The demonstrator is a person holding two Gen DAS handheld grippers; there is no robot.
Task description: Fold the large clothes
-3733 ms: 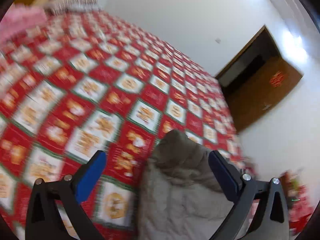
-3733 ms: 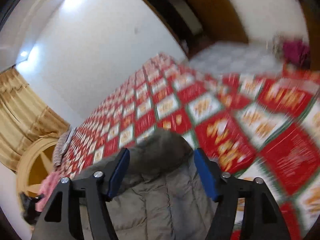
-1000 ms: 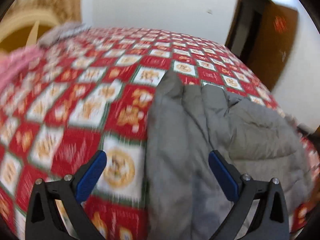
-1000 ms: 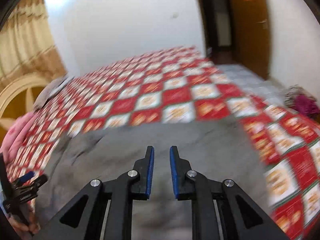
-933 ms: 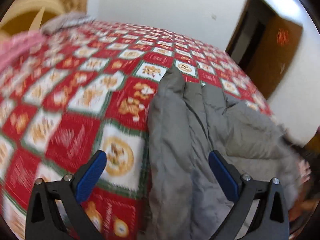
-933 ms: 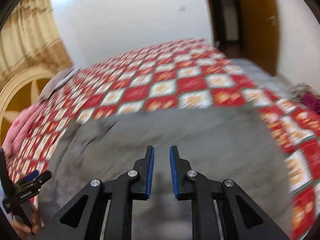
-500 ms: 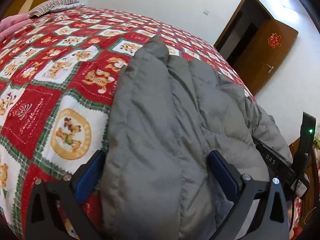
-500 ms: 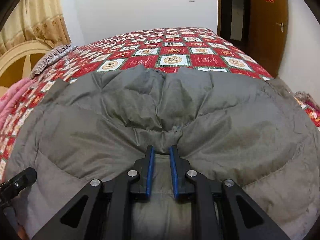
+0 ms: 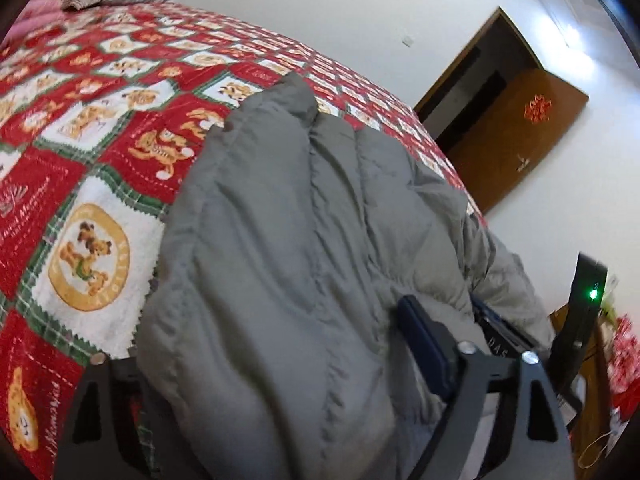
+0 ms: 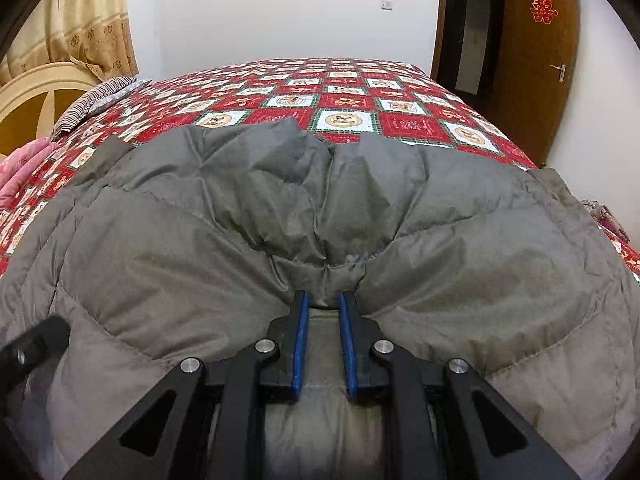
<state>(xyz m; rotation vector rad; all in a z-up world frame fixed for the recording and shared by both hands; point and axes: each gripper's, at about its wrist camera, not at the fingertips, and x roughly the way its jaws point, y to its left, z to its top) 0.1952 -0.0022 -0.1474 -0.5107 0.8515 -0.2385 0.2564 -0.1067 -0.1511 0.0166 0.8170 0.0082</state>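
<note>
the jacket (image 10: 400,240) is running crosswise ahead of both grippers. right gripper (image 10: 323,300) is pinching its near edge; left gripper (image 9: 276,360), jaws apart, is straddling its end.

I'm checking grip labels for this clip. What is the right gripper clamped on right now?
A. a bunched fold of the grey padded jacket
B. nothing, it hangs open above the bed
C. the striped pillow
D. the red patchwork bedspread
A: in the right wrist view the right gripper has its blue pads nearly together, with a fold of the grey padded jacket puckered between them.
</note>
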